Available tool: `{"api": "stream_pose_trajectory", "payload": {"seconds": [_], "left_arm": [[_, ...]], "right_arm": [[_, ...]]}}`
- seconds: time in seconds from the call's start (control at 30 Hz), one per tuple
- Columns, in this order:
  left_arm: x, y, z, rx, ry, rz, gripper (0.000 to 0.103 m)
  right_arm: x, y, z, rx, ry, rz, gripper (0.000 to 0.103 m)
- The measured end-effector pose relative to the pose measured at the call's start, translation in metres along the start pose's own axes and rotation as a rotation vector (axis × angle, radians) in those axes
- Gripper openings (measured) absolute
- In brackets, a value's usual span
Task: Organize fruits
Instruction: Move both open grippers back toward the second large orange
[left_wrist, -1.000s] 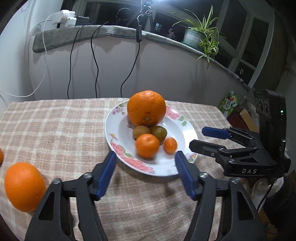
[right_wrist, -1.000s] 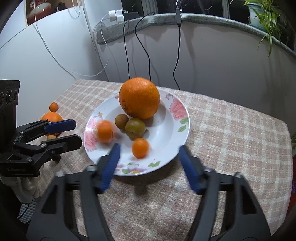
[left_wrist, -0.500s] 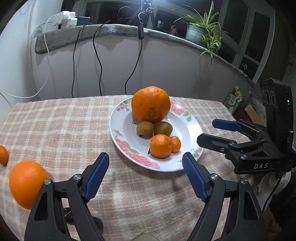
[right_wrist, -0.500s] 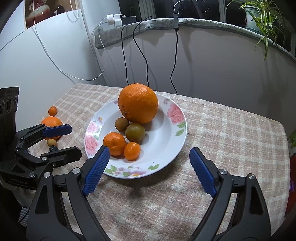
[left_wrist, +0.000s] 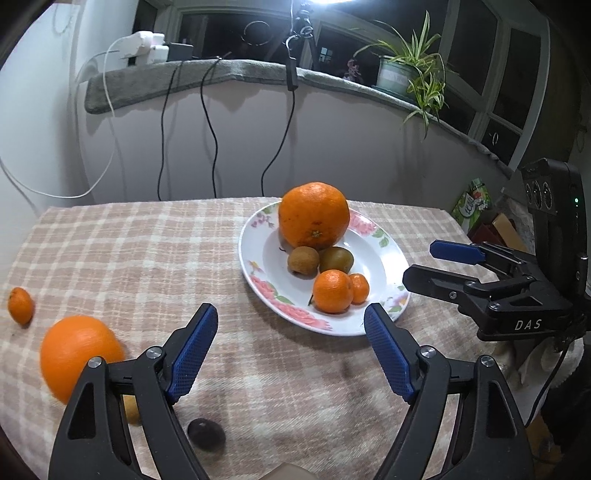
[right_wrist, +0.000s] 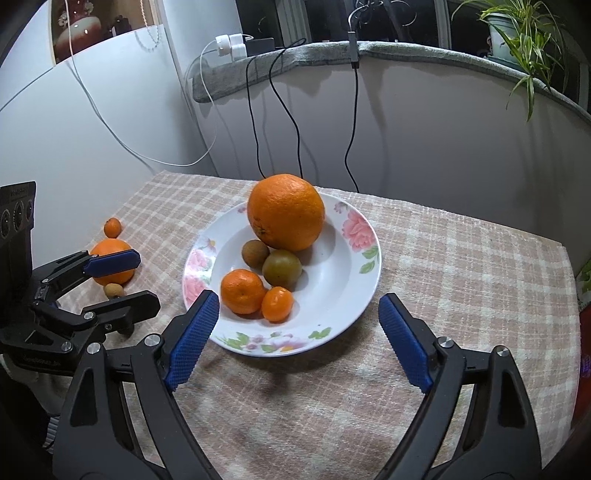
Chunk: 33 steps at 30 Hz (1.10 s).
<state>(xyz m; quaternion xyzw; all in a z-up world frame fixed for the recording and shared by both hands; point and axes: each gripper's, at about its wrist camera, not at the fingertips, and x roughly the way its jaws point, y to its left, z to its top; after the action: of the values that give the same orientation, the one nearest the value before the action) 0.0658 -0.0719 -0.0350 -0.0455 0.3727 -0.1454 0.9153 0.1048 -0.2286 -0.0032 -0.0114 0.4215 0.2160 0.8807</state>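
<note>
Checked beige-and-white cloth (left_wrist: 155, 258) covers the table, the biggest surface in both views, with a grey-topped ledge (left_wrist: 236, 75) and a potted spider plant (left_wrist: 410, 70) behind it. On the cloth sits a white plate (right_wrist: 347, 295) with a pink flower rim, and the two grippers hang just short of its near edge. The left gripper (left_wrist: 291, 350) stands with its blue pads spread wide and nothing between them; the right gripper (right_wrist: 299, 332) is likewise spread wide and empty, its pads to either side of the plate's near rim. At the back of the plate lies a large orange (right_wrist: 285, 211), the biggest fruit there. In front of it rest a brown kiwi (right_wrist: 255, 252) and a greenish-brown fruit (right_wrist: 282, 268), touching each other, and nearer still a mandarin (right_wrist: 242, 291) with a small kumquat (right_wrist: 277, 303) pressed against its side. Off the plate, on the cloth at the left gripper's side, lie a second orange (left_wrist: 75, 354), a small mandarin (left_wrist: 20, 305) farther out, a little tan fruit (right_wrist: 113, 290) just beside the orange, and a dark round fruit (left_wrist: 206, 434) under the left gripper's finger.
</note>
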Motion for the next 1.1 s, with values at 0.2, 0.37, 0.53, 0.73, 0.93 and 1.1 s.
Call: {"api": "stream_pose_trajectory", "payload": {"seconds": [0.2,0.37,0.53,0.73,0.93,1.1], "left_arm": [[-0.016,0.012,-0.007,-0.012,-0.017,0.021,0.082],[-0.033,0.024,-0.015,-0.028,-0.035,0.044,0.082],[-0.049,0.041,-0.025,-0.054,-0.043,0.074,0.082],[-0.065,0.06,-0.043,-0.095,-0.038,0.109,0.082],[-0.073,0.074,-0.06,-0.128,-0.023,0.125,0.08],[-0.076,0.082,-0.068,-0.153,-0.015,0.131,0.08]], "right_arm": [[-0.004,0.016,0.0,-0.024,-0.006,0.031,0.09],[-0.005,0.03,0.002,-0.051,-0.004,0.073,0.09],[-0.006,0.049,0.001,-0.092,0.0,0.117,0.09],[-0.002,0.072,-0.003,-0.148,0.017,0.15,0.09],[0.005,0.093,-0.004,-0.192,0.038,0.181,0.09],[0.013,0.109,-0.006,-0.224,0.055,0.206,0.09]]}}
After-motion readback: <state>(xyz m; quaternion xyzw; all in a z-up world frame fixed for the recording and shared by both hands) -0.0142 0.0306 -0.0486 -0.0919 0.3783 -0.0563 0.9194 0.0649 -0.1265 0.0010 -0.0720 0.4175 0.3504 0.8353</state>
